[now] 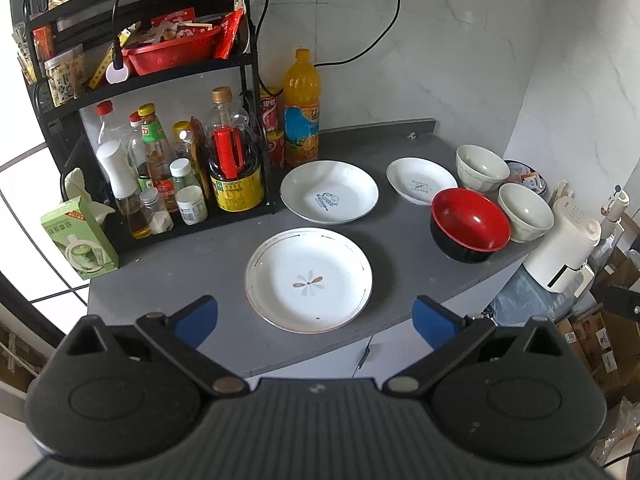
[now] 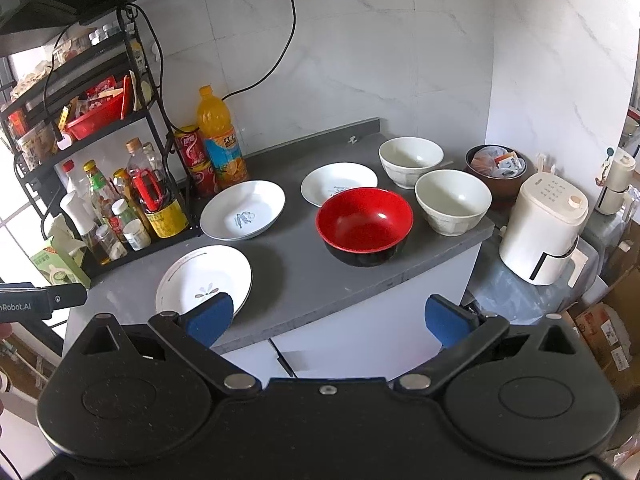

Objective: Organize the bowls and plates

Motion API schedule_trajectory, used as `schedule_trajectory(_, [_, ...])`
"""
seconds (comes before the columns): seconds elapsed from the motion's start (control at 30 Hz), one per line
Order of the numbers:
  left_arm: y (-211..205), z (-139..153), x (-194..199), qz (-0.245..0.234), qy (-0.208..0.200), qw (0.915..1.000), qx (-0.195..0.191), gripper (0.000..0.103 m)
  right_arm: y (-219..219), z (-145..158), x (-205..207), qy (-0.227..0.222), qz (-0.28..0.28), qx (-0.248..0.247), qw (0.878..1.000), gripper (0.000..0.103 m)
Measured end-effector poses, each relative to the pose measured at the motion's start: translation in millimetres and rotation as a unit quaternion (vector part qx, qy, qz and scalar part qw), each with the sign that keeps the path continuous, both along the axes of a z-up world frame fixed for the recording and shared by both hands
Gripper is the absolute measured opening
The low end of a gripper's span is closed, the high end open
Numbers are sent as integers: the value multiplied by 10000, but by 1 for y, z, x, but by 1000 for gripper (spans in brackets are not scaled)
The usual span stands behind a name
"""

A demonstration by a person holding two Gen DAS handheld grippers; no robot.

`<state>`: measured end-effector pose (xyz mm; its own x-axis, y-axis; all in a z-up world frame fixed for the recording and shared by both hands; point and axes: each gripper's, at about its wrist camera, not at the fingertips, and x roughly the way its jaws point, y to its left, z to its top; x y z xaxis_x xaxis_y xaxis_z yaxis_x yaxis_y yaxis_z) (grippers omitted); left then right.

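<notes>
On the grey counter (image 1: pixel 400 240) lie three white plates: a flower-pattern plate (image 1: pixel 308 278) (image 2: pixel 202 280) nearest, a deeper printed plate (image 1: pixel 329 191) (image 2: pixel 243 210) behind it, and a small plate (image 1: pixel 420 180) (image 2: pixel 338 182) further right. A red-and-black bowl (image 1: pixel 469 224) (image 2: pixel 364 226) and two white bowls (image 1: pixel 482 167) (image 1: pixel 525 211) (image 2: pixel 410 160) (image 2: pixel 452 200) stand at the right. My left gripper (image 1: pixel 316 320) is open and empty, just in front of the flower plate. My right gripper (image 2: pixel 328 320) is open and empty, at the counter's front edge.
A black rack (image 1: pixel 152 80) with sauce bottles, a red basket and an orange drink bottle (image 1: pixel 301 108) stands at the back left. A green box (image 1: pixel 78 236) sits at the left. A white appliance (image 2: pixel 544 228) and a brown bowl of packets (image 2: pixel 496 168) are right of the counter.
</notes>
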<state>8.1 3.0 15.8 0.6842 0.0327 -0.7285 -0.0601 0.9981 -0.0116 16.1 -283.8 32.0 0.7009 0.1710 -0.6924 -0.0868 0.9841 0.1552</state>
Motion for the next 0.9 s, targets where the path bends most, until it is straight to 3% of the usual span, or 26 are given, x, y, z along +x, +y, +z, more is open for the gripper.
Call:
schedule_trajectory(0.67, [-2,1,0,-60,55,10000,-57,103,6,-1,-3,-15,145,-94,9998,103])
schedule_trajectory(0.9, [-3,1,1,-43,79,10000,-21,103,2,-3,1,80,139,128,9998,103])
